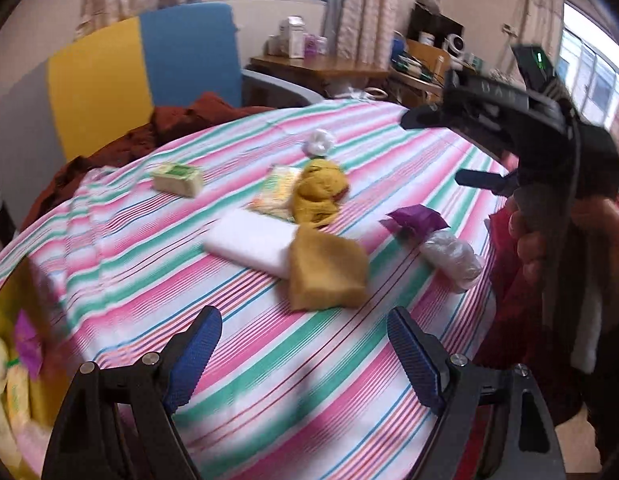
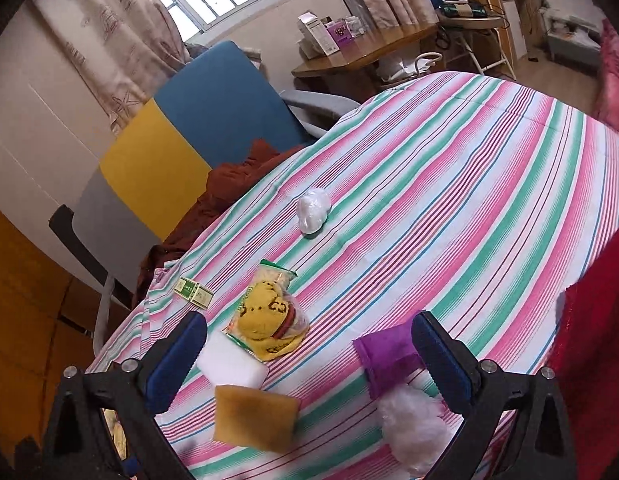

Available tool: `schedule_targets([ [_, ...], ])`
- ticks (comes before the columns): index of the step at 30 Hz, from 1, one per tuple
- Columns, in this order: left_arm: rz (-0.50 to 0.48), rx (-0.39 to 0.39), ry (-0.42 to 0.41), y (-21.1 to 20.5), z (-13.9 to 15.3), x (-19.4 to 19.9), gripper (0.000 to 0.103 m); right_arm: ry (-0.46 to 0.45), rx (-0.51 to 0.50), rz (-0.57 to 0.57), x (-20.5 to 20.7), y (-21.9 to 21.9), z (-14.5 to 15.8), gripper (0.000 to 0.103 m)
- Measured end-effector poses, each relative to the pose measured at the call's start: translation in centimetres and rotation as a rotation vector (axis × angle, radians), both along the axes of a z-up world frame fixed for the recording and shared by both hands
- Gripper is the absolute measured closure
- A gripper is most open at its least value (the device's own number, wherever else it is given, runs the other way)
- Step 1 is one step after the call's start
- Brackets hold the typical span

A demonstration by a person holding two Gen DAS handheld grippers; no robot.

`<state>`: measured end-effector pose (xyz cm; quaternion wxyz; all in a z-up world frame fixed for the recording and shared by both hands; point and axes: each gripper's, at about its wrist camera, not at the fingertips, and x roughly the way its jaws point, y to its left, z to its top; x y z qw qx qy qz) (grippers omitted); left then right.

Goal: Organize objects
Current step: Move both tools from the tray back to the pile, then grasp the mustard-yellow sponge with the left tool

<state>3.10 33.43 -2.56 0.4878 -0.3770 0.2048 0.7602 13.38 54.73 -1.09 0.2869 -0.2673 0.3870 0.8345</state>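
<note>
With both grippers, left (image 1: 305, 354) and right (image 2: 309, 360), spread empty, we'd pinch the light, squashy sponge (image 2: 255, 418) across its flat faces.

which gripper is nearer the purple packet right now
Right. The right gripper hangs open just over the purple packet, which sits beside its right-hand jaw. The left gripper is open too, farther back, with the brown sponge between it and the packet.

Scattered sponges (image 1: 327, 270), packets (image 1: 413, 220) on striped cloth (image 1: 269, 360)
</note>
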Motion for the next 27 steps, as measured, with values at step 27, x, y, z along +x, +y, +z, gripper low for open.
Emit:
schedule_targets([
  [27, -0.072, 0.053, -0.148, 1.8, -3.7, -2.8, 0.017, 0.108, -0.095, -0.130, 2.6, 2.3, -0.7, 0.000],
])
